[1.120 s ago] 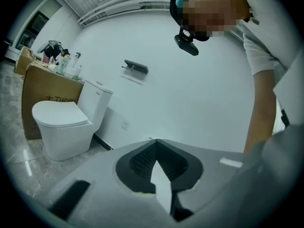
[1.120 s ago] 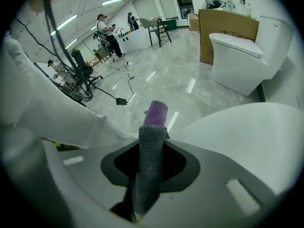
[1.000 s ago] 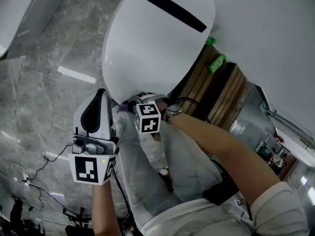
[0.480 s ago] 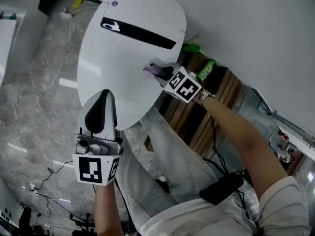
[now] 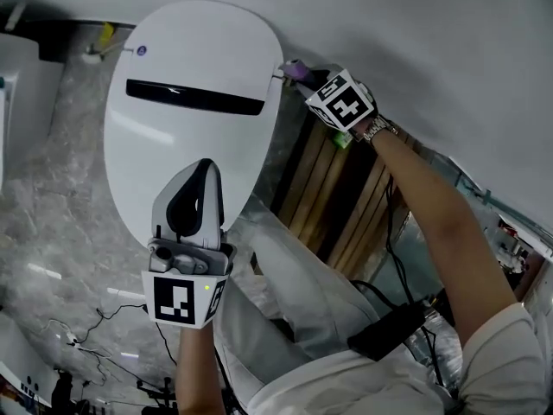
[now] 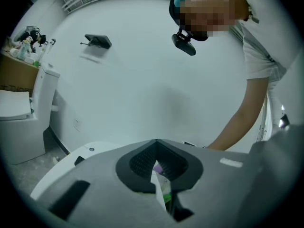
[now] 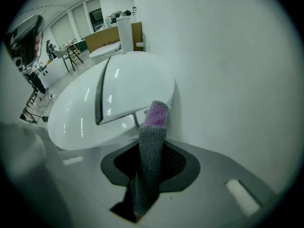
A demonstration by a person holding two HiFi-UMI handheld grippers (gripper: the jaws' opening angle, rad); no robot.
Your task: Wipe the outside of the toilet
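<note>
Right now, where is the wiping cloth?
In the head view the cloth sits at the upper middle, clamped in the right tool, with its purple tip at the toilet lid edge nearest the white wall.

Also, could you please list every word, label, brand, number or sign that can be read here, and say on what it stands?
No word or number can be read in any view.
Toilet lid: a small round mark near its rear edge, too small to read.
Left cube and right cube: black-and-white square patterns only, no letters.
</note>
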